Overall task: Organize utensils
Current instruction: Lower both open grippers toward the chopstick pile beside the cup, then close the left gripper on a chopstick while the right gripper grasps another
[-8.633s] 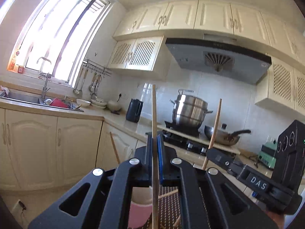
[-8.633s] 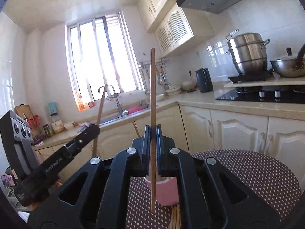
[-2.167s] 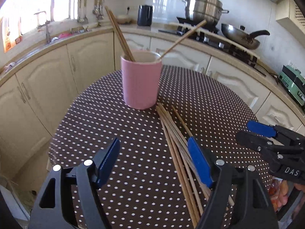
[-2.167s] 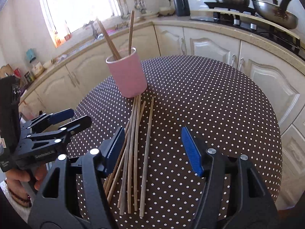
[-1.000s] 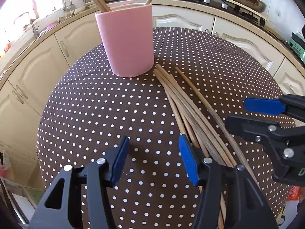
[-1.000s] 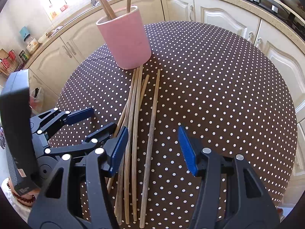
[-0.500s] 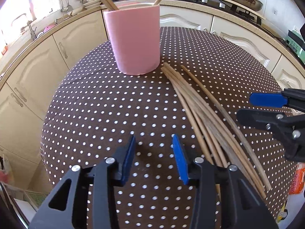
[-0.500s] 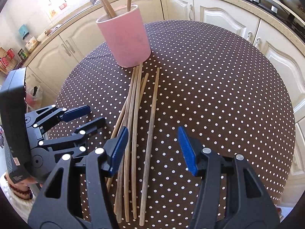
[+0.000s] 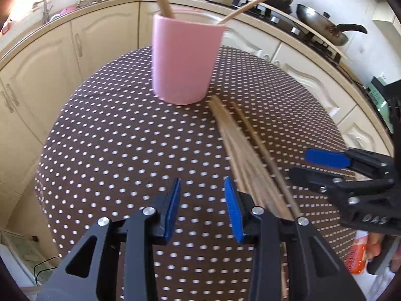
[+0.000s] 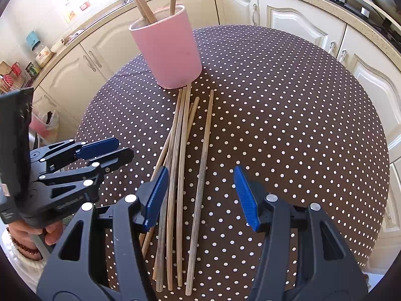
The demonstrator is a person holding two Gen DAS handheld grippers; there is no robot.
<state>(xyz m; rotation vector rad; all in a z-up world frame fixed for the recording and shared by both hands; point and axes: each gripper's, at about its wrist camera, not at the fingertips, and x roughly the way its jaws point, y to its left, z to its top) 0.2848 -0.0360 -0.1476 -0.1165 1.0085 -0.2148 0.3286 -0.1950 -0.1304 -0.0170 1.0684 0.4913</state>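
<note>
Left gripper (image 9: 201,207) fingers narrower than a second ago, right gripper (image 10: 200,195) spread wide over loose wooden chopsticks (image 10: 181,155) mid-frame, pink cylindrical cup (image 10: 168,50) above them holding three, brown polka-dot round table (image 10: 288,125), cream kitchen cabinets (image 10: 295,22) behind

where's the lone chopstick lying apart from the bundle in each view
Left wrist: the lone chopstick runs diagonally right of centre, on the right edge of the bundle, toward the right gripper.
Right wrist: the same stick lies near centre, just right of the bundle, between the open fingers.
Shared landmark: the pink cup, standing at the sticks' far ends.
</note>
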